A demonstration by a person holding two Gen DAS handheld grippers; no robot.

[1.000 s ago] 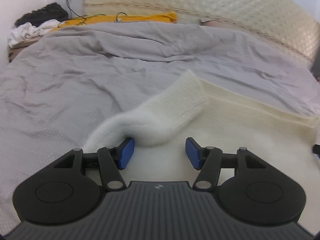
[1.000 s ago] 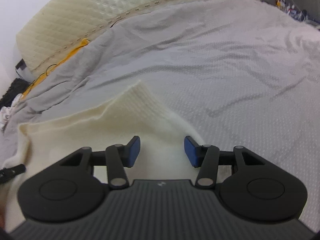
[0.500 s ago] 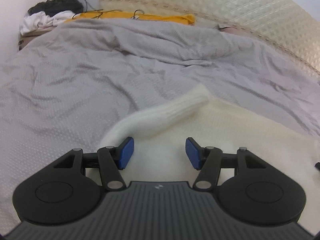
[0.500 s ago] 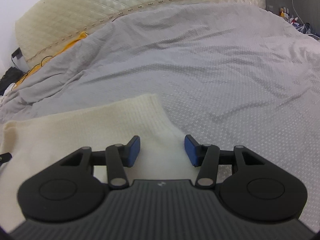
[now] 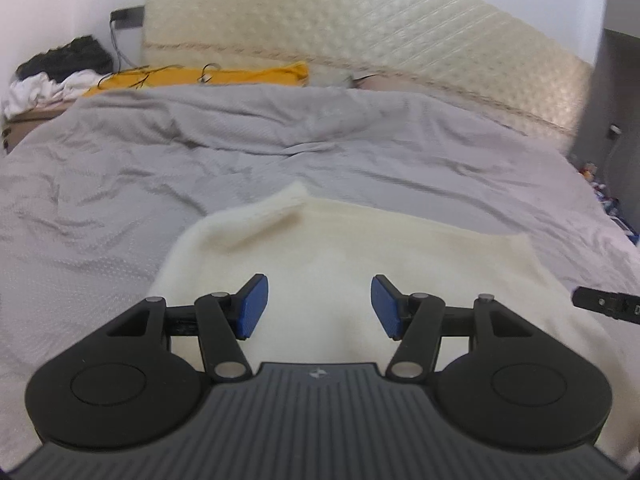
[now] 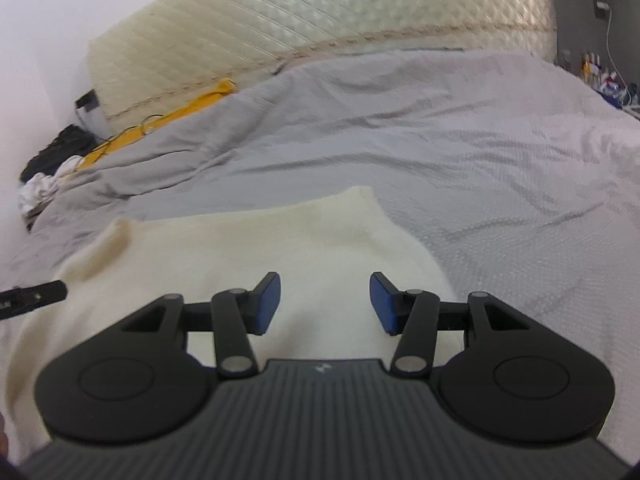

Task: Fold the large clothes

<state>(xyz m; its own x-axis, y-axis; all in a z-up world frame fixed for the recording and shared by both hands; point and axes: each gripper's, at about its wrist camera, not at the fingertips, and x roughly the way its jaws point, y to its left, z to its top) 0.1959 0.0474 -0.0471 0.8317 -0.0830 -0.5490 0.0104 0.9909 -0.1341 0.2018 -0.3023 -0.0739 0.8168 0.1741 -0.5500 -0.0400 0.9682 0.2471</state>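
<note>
A grey bedspread [image 5: 120,184] covers the bed. The cream sweater [image 5: 360,248] lies flat on its near part, 1 sleeve [image 5: 260,220] folded across. Left gripper [image 5: 316,306] and right gripper [image 6: 324,304] hover above, jaws apart, empty.

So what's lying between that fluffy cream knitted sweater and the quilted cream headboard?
Only rumpled grey bedcover separates the sweater from the headboard, plus a yellow cloth at the top edge; the left wrist view shows it.

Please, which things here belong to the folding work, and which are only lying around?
For the job:
- cream sweater
- left tongs
- right tongs
- grey bed cover, the work surface

Lying about:
- yellow cloth
- pile of clothes
- cables
</note>
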